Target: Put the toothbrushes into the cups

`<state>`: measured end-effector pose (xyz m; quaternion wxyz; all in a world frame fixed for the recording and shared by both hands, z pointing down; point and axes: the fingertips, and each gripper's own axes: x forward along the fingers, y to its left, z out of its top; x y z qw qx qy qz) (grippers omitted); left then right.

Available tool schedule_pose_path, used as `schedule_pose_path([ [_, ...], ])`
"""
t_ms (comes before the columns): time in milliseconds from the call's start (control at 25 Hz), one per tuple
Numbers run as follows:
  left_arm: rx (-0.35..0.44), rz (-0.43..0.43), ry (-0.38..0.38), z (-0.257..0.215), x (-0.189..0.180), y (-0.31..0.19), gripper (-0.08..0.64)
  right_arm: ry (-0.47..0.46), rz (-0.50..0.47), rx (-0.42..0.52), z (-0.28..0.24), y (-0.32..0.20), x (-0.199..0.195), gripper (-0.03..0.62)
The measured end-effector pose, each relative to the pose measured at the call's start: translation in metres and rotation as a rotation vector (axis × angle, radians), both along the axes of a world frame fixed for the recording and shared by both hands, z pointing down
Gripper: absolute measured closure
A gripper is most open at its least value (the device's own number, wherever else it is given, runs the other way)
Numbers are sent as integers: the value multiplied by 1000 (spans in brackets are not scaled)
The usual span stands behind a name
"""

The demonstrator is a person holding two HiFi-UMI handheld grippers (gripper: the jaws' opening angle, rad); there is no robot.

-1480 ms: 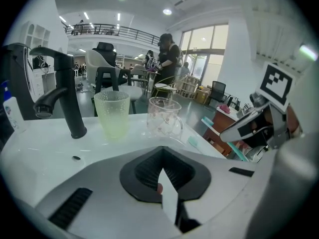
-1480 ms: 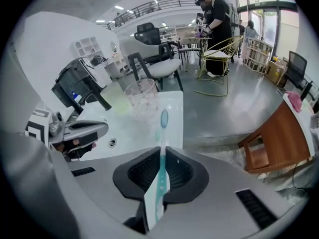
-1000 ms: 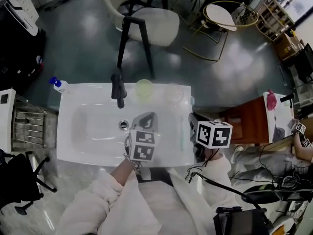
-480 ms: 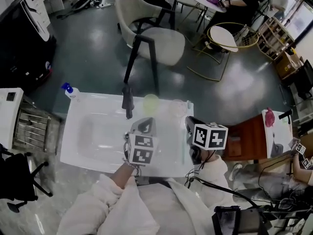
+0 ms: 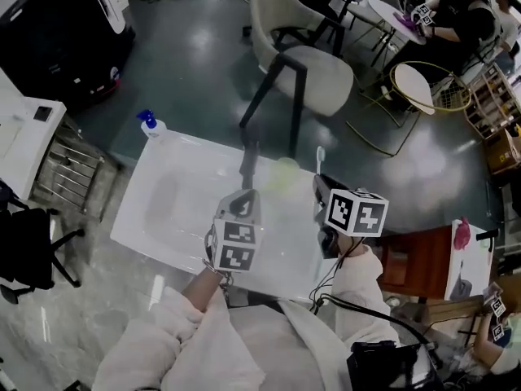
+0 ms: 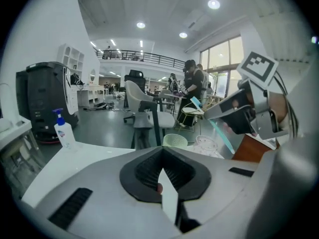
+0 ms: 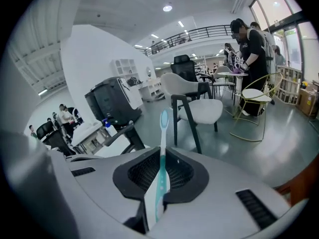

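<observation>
My right gripper [image 5: 322,187] is shut on a teal toothbrush [image 5: 320,158] and holds it up over the sink's right end. In the right gripper view the toothbrush [image 7: 161,158] stands upright between the jaws, bristle head on top. A pale green cup [image 5: 285,173] stands on the back rim of the sink, just left of the brush. From the left gripper view, the green cup [image 6: 175,140] and a clear cup [image 6: 207,144] stand side by side, with the right gripper [image 6: 234,117] above them. My left gripper [image 5: 243,204] hovers over the sink, jaws shut; a small pink spot shows between them.
The white sink [image 5: 171,210] has a dark faucet [image 5: 248,158] at its back and a blue-capped soap bottle [image 5: 150,124] at the back left corner. A chair [image 5: 313,68] stands behind the sink. A metal rack [image 5: 69,169] is at the left, a brown table [image 5: 415,263] at the right.
The teal toothbrush lay along the sink's right rim under my right gripper; now the gripper holds it raised and upright. The head view has shifted; the left gripper stays over the sink.
</observation>
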<state>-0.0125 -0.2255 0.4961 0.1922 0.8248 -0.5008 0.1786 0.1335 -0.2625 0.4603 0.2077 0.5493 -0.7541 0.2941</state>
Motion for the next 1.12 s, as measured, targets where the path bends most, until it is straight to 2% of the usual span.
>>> schedule_pose_path([
  [280,-3,-170,-53,0,-79,-21,560,-27,-73,39,-7,-47,-41,548],
  [520,20,-232,-97,-11,-118,-44,561,-58,-96,65,-5,-79,-54,547],
  [800,4,-261,-96,-5,-127,-68,561,-90,-113,89,4,-108,-63,548],
  [1120,-48,-271,-83,17,-119,-75,561,-101,-137,48,37,-109,-69,546],
])
